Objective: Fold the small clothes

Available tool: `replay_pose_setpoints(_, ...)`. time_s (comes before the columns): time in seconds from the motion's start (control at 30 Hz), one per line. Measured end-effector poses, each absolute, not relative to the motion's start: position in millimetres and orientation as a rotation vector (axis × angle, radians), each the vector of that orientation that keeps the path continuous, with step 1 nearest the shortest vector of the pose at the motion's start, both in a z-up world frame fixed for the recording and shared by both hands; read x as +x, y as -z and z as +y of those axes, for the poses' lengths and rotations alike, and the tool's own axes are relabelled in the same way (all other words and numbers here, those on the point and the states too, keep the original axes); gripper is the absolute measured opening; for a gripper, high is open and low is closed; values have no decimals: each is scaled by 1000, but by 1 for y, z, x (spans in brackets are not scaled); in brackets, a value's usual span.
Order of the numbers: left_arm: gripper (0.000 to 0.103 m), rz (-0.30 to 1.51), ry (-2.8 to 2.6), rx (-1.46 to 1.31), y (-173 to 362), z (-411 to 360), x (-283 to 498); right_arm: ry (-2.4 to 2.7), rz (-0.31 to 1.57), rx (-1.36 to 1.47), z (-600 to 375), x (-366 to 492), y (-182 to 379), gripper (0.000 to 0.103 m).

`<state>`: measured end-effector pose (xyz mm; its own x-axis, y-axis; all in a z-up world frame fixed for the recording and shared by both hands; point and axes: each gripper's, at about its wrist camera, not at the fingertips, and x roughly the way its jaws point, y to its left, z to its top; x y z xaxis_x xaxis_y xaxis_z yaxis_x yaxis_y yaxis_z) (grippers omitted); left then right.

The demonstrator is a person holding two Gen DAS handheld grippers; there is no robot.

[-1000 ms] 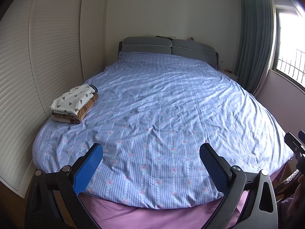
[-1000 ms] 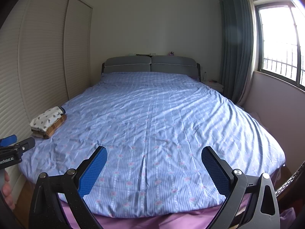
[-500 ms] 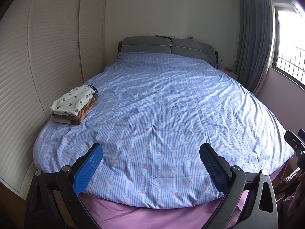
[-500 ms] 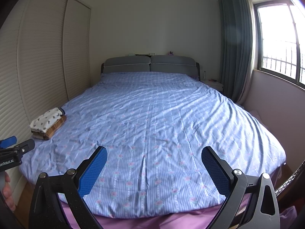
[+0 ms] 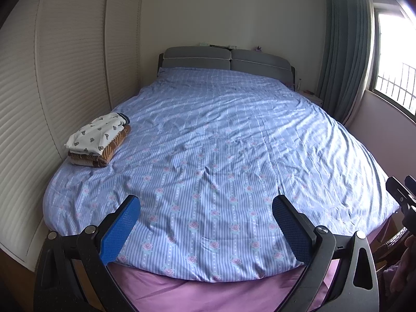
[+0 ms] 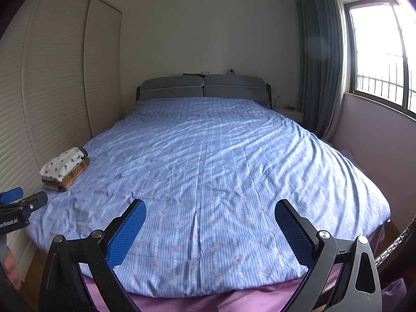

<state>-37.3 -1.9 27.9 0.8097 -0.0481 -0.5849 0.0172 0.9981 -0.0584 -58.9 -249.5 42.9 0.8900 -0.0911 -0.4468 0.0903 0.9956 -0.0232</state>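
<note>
From the foot of the bed, the left black two-finger gripper with blue pads [image 5: 206,208] hangs with its jaws spread wide, holding nothing, above the near edge of the blue striped duvet with pink roses [image 5: 221,143]. The right black two-finger gripper with blue pads [image 6: 210,212] is just as wide and bare, beside it over the same edge. The small stack of folded clothes, a white printed piece on top of brown striped ones [image 5: 98,139], lies on the duvet's left side by the cream louvred wardrobe doors [image 5: 65,65], well apart from both grippers, ahead and to their left. A grey padded headboard [image 6: 202,87] closes the far end.
</note>
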Motion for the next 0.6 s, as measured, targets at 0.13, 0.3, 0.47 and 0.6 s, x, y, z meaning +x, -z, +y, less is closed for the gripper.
replay_pose_setpoints(0.13, 103, 614, 39, -45, -29, -2, -38, 99, 464, 0, -248, -59, -42, 100)
replay_pose_setpoints(0.3, 103, 606, 50, -39, -31, 0, -37, 104, 465, 3, -245, -60, -40, 100)
replay_pose_setpoints(0.47, 103, 601, 54, -32, -31, 0, -37, 107, 466, 5, -244, -59, -39, 100)
replay_pose_setpoints(0.6, 103, 601, 62, -13, -31, -1, -36, 105, 468, 2, -247, -59, -38, 100)
